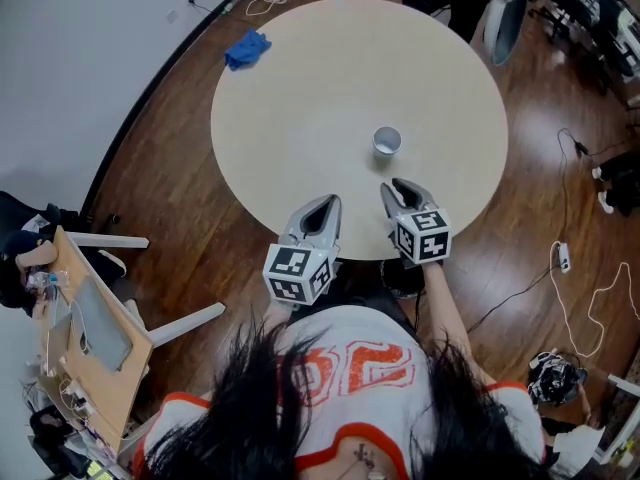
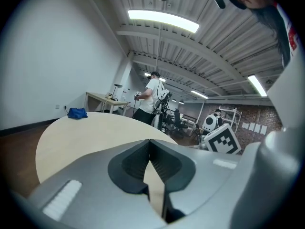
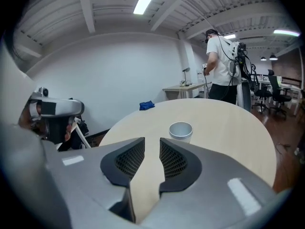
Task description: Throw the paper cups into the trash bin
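Observation:
One white paper cup stands upright and empty on the round beige table, right of its middle. My right gripper hovers at the table's near edge, a short way in front of the cup, jaws open with nothing between them. In the right gripper view the cup sits just beyond and slightly right of the right gripper. My left gripper is beside it at the near edge, its tips touching, shut and empty; its own view shows the left gripper closed over bare tabletop. No trash bin shows.
A blue cloth lies at the table's far left rim. A wooden chair stands on the floor at left. Cables and a power strip lie on the floor at right. A person in a white shirt stands beyond the table.

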A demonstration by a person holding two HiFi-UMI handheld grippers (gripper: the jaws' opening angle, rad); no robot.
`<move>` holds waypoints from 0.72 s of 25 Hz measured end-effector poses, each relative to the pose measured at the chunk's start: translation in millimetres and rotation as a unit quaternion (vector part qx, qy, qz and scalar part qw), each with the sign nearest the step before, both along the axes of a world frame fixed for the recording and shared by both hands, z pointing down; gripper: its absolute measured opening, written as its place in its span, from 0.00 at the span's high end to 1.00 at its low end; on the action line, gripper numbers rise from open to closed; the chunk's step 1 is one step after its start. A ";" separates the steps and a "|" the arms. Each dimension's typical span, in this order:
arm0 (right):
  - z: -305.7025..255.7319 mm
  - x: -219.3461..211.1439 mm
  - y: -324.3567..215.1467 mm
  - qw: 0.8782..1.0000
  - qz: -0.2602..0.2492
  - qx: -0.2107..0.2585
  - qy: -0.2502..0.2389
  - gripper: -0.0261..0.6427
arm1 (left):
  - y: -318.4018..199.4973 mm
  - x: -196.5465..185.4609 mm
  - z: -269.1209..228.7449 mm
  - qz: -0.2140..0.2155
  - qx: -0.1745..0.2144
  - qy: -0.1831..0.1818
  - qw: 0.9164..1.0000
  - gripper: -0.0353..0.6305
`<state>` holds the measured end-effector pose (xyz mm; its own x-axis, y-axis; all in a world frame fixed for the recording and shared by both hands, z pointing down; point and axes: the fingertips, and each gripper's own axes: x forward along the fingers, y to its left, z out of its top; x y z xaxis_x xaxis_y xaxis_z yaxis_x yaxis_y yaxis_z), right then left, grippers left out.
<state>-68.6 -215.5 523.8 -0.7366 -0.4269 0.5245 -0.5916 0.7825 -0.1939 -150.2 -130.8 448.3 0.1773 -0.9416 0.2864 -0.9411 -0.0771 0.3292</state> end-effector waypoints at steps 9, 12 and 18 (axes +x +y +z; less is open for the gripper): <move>16.3 -36.9 -49.0 0.994 -0.033 0.046 0.093 0.79 | -23.4 -17.3 3.1 0.025 -0.002 0.009 1.000 0.95; 28.8 -44.5 -62.4 0.989 -0.039 0.051 0.132 0.78 | -28.5 -21.5 4.9 0.030 -0.002 0.012 0.999 0.95; 54.4 -50.0 -75.5 0.980 -0.044 0.038 0.188 0.78 | -35.5 -34.5 7.0 0.031 -0.003 0.017 0.999 0.95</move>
<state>-118.6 -290.9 578.3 -0.5319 -0.4188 0.7360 -0.5403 0.8371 0.0858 -184.7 -166.2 455.3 0.2451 -0.9268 0.2844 -0.9230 -0.1333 0.3609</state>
